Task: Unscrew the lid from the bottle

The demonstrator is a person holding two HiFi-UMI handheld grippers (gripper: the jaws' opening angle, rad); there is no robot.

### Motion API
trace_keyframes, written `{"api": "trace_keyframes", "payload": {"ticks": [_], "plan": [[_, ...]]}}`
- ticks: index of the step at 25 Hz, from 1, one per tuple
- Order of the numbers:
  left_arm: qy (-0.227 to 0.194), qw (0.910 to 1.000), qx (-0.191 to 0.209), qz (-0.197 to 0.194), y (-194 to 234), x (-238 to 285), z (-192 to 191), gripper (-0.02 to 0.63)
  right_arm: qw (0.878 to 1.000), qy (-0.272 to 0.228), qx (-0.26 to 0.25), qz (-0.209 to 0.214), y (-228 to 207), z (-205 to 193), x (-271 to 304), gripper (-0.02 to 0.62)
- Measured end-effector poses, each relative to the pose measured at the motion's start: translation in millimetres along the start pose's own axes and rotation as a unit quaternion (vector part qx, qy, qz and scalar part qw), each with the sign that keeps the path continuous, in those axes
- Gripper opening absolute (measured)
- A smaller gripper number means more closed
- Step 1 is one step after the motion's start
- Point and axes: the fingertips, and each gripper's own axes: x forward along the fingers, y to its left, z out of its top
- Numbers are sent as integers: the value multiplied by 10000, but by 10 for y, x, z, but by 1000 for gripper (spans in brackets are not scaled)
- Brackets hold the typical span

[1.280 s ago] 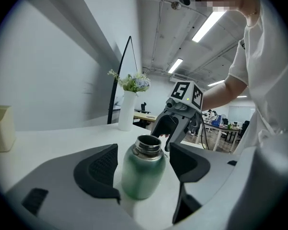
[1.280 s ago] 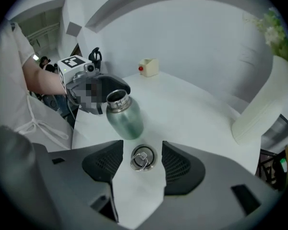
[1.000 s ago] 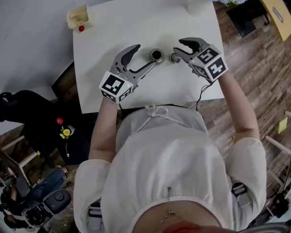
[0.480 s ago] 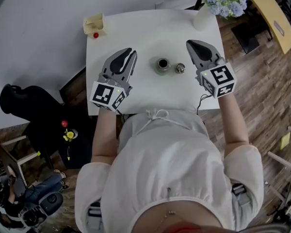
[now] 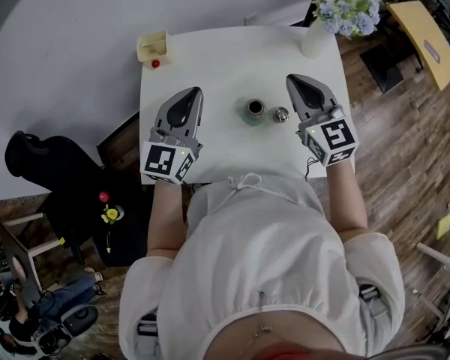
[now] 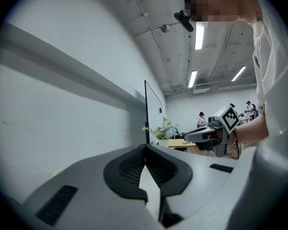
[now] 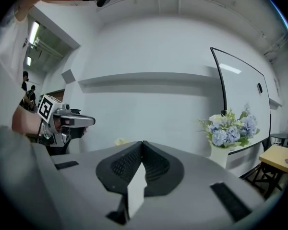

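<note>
**Free room and obstacles, seen from the head view.** The bottle (image 5: 254,111) and its lid (image 5: 281,115) stand just beside each other at mid-table with a narrow gap between them. They lie between the left gripper (image 5: 193,92) and the right gripper (image 5: 292,79), whose jaws have just closed together on nothing. Bare white table (image 5: 217,55) lies open behind the pair and between the bottle and the left gripper. A vase of flowers (image 5: 316,39) blocks the far right corner. A cream box (image 5: 152,46) with a red ball (image 5: 155,63) blocks the far left. The person's torso (image 5: 255,231) closes the near edge.
</note>
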Motion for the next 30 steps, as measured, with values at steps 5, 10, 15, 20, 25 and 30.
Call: {"api": "trace_keyframes", "payload": {"ticks": [5,10,15,20,25,30], "plan": [[-20,9998,184,2,-52,26,23,20,10000,39,-14,-20,31,-47,4,3],[33,9998,186,-28,-25,42,-40,21,9999,136,15,28,83,-114,38,3],[191,9996,185,-3,-8,68,-148,21,9999,143,3,34,132,-142,60,2],[247,9994,254,-51,-15,126,-169,21,10000,86,38,27,144,-126,62,2],[270,9994,191,-39,-11,132,-186,21,9999,42,73,94,173,-112,52,2],[334,9994,86,11,6,141,-231,21,9998,51,100,146,180,-132,49,2]]}}
